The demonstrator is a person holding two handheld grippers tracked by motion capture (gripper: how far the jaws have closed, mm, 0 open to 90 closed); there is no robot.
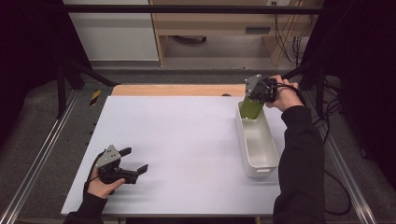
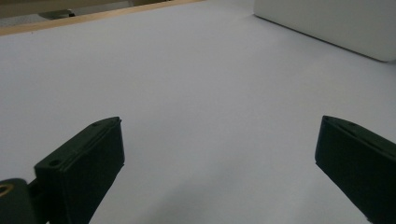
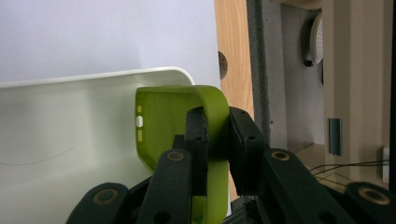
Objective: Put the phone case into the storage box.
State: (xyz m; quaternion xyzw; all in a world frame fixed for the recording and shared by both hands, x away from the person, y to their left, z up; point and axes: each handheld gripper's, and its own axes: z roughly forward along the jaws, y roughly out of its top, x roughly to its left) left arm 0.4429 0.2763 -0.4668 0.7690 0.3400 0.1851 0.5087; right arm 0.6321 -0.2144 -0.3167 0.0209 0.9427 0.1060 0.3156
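- Right gripper (image 1: 254,99) is up at the far end of the white bin (image 1: 261,161), its jaws clamped tight on the green phone case (image 1: 251,108).
- From the right gripper view, the two black pads pinch one side wall of that green phone case (image 3: 161,123), one pad inside the shell, one outside; the right gripper (image 3: 217,140) has a firm hold.
- The case hangs over the bin's far end, its lower edge dipping inside the rim; whether it touches the floor of the white bin (image 3: 56,154) I cannot tell.
- Little cut-out holes show on the case's inner wall, facing the bin's interior.
- Left gripper (image 1: 133,161) sits well away from the bin, out toward the near left part of the white table (image 1: 177,135), jaws spread wide with nothing between them.
- In the left gripper view, the left gripper (image 2: 219,154) looks across bare white table (image 2: 196,84) towards a side wall of the white bin (image 2: 327,23) at the far right.
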